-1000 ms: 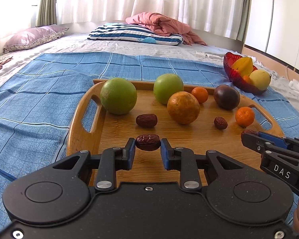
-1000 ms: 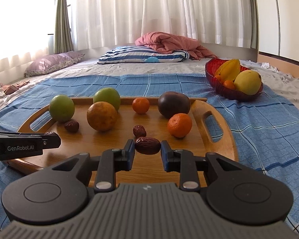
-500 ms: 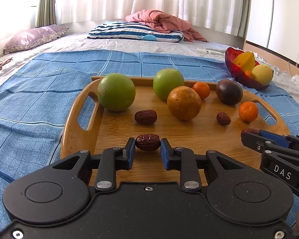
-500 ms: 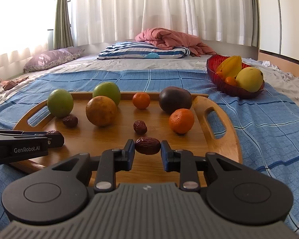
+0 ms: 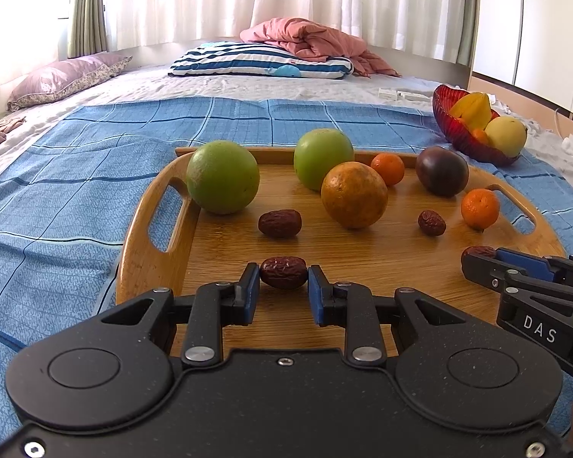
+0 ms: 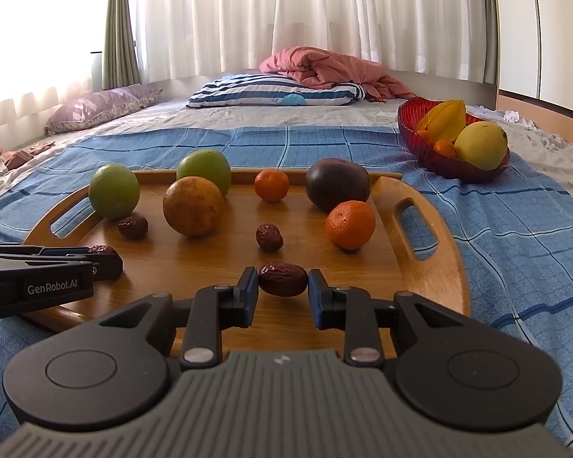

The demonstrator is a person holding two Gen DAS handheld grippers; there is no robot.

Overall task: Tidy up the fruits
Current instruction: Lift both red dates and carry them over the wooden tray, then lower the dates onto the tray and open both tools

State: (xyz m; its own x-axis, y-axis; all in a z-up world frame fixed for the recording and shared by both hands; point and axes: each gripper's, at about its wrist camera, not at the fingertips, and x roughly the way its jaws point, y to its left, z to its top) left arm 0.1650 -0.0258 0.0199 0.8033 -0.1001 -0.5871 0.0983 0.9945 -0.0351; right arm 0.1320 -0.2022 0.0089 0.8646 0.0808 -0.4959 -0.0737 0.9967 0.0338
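My left gripper (image 5: 283, 284) is shut on a dark red date (image 5: 283, 271), held just above the near part of the wooden tray (image 5: 141, 252). My right gripper (image 6: 282, 286) is shut on another date (image 6: 282, 278) over the same tray (image 6: 431, 286). On the tray lie two green fruits (image 5: 222, 177) (image 5: 322, 158), a large orange (image 5: 353, 195), two small mandarins (image 5: 479, 208) (image 5: 389, 168), a dark purple fruit (image 5: 441, 171) and two loose dates (image 5: 279, 223) (image 5: 431, 222). The right gripper shows side-on at the right edge of the left wrist view.
The tray rests on a blue checked cloth (image 5: 57, 198) spread over a bed. A red glass bowl (image 6: 431, 152) with a starfruit, a yellow fruit and a mandarin stands beyond the tray's right handle. Pillows (image 5: 256, 63) and a pink blanket lie at the far end.
The left wrist view has shifted slightly, the tray and fruits sliding a little in the frame. Both grippers keep hold of their dates; the right one stays still.
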